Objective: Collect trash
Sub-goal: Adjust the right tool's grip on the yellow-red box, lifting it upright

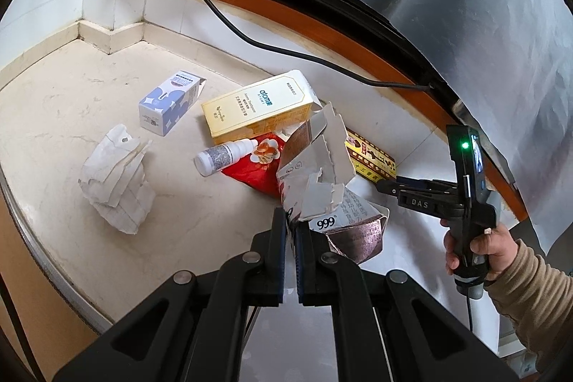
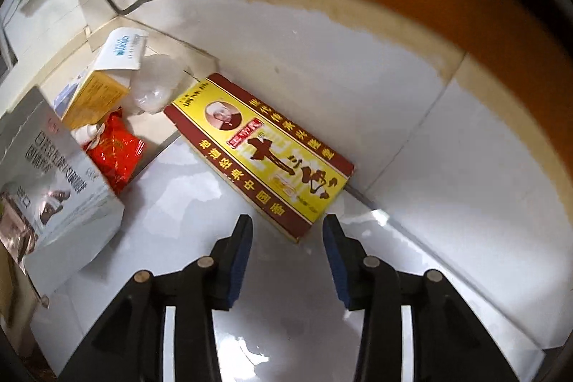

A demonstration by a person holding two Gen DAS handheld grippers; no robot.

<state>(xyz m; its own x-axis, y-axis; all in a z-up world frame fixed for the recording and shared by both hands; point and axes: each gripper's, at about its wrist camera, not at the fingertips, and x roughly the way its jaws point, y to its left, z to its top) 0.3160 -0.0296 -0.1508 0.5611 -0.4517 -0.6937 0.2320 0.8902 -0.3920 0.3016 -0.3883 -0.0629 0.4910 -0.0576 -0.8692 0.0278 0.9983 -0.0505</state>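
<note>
My left fingers (image 1: 290,221) are closed on a crumpled torn carton (image 1: 315,167), holding it above the floor (image 1: 71,117). My right fingers (image 2: 287,228) stand apart and empty, pointing down at the yellow-and-red box (image 2: 265,153) lying flat by the wall. To lift it well, I should straddle its near short end, close across the thin edge, and avoid the red packet (image 2: 114,153) beside it.

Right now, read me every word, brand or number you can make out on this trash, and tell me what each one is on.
"999": torn carton between the left gripper's jaws.
"atom": yellow box.
"DAS": right gripper.
"十三香": red and yellow flat box; smaller characters not legible.
Blue and white box, small bottle: print too small.
</note>
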